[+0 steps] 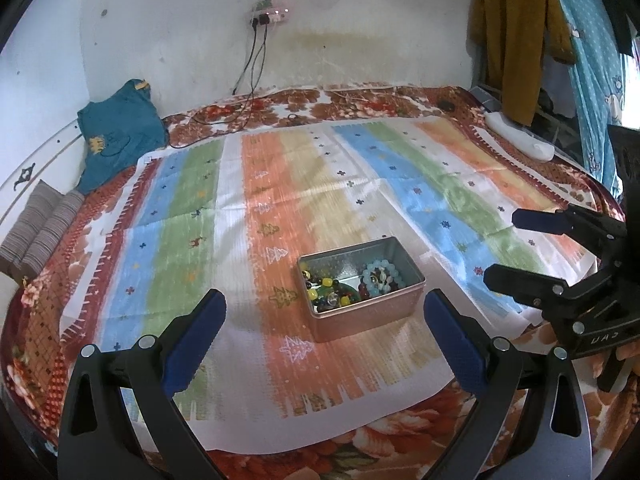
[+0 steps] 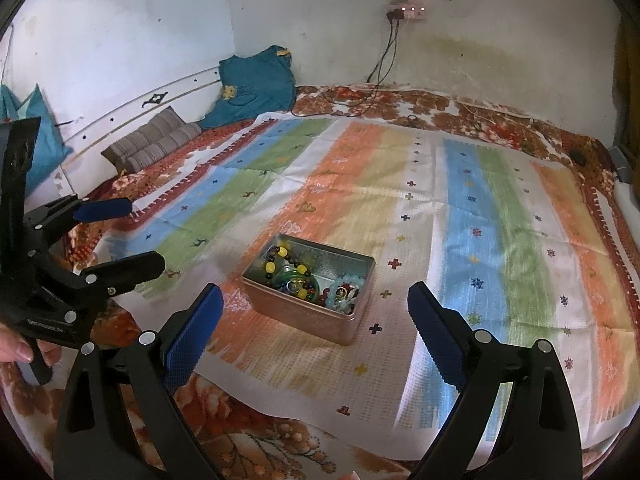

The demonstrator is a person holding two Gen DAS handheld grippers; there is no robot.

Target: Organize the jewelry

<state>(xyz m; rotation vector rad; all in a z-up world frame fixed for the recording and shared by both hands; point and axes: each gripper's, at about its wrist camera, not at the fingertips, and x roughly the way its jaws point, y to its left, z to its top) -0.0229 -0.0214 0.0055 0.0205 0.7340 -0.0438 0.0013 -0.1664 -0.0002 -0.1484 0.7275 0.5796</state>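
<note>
An open metal tin [image 1: 404, 258] stands on a striped cloth [image 1: 280, 200] on the bed. It holds several bead bracelets [image 1: 378, 280], some pale blue, some dark with yellow beads. The tin also shows in the right wrist view [image 2: 304, 316] with the beads [image 2: 296, 280] inside. My left gripper [image 1: 324, 312] is open and empty, just short of the tin. My right gripper [image 2: 316, 308] is open and empty, also just short of the tin. In the left wrist view the right gripper [image 1: 504, 246] shows at the right edge; in the right wrist view the left gripper [image 2: 132, 236] shows at the left.
A teal garment [image 1: 116, 132] and a striped brown pillow [image 1: 40, 228] lie at the bed's far left by the wall. Cables [image 1: 252, 80] hang from a wall socket onto the floral bedspread [image 1: 304, 108]. A mustard garment [image 1: 516, 32] and blue curtain [image 1: 592, 92] hang at the right.
</note>
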